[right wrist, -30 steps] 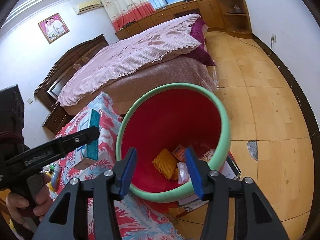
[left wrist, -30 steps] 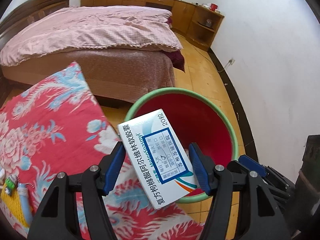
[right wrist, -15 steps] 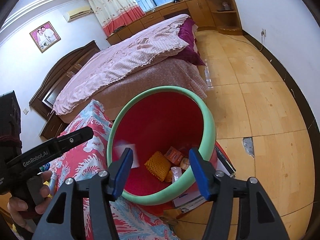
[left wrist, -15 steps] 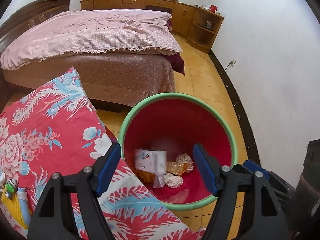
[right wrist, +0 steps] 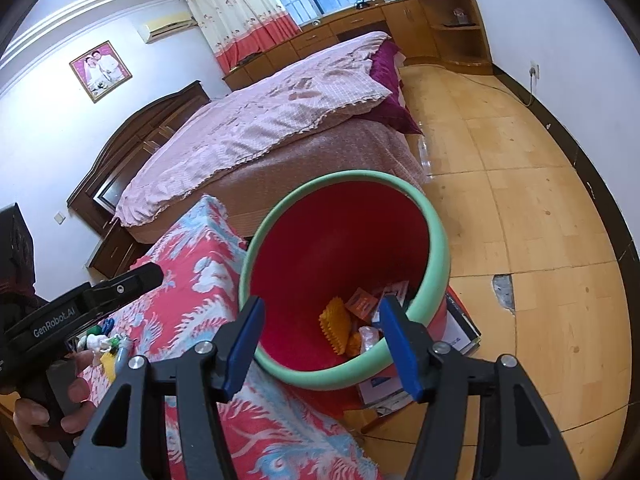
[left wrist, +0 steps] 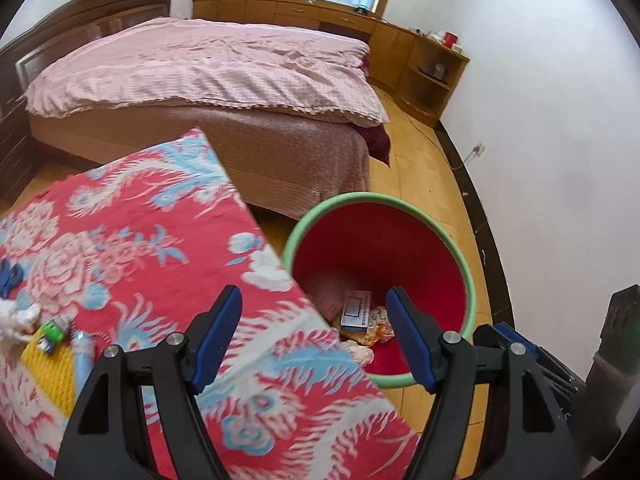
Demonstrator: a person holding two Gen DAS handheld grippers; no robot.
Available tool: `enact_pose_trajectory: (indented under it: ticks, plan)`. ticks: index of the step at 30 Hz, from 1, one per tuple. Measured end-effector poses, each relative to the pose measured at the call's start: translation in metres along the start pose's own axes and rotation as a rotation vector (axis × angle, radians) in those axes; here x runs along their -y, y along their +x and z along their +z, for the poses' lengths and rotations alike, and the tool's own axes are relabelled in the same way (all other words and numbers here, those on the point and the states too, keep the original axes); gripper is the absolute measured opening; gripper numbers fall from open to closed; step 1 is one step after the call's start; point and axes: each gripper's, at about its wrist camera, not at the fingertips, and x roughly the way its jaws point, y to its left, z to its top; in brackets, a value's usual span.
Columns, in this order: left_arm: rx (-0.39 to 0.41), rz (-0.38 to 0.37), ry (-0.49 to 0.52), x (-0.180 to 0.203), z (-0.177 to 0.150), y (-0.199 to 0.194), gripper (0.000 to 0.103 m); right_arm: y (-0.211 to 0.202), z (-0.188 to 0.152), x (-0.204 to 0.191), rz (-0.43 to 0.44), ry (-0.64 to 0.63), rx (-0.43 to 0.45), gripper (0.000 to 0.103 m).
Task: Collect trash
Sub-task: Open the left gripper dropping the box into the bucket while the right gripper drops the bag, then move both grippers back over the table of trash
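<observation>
— Left wrist view first: what is seen?

— The left gripper (left wrist: 314, 334) is seen spread wide, and nothing is held in it. It is held over the edge of the red flowered cloth (left wrist: 132, 248), next to the red bin (left wrist: 467, 276) with the green rim.

— Where is the trash?

— A white and blue box (left wrist: 356, 311) is seen lying at the bottom of the bin, on top of some wrappers (left wrist: 380, 330). More small things (left wrist: 52, 334) are seen on the cloth, far to the left.

— And the other side?

— The right gripper (right wrist: 322, 338) is also spread wide and nothing is held. It is pointed at the bin (right wrist: 438, 256), where a yellow bumpy piece (right wrist: 336, 326) and an orange packet (right wrist: 361, 303) are seen. The left gripper (right wrist: 92, 306) is seen from the side, held in a hand (right wrist: 48, 416).
</observation>
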Motion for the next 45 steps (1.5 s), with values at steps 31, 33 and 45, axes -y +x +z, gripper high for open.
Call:
enact_pose_trajectory:
  ticks: [31, 33, 45]
  plan:
    - [0.098, 0.288, -0.301, -0.196, -0.045, -0.103, 0.074, 0.026, -0.028, -0.125, 0.118, -0.176, -0.079, 0.07]
    - [0.096, 0.314, -0.313, -0.209, -0.047, -0.104, 0.074, 0.03, -0.031, -0.133, 0.121, -0.188, -0.089, 0.071]
    - [0.037, 0.363, -0.33, -0.265, -0.049, -0.074, 0.074, 0.046, -0.046, -0.156, 0.112, -0.2, -0.122, 0.077]
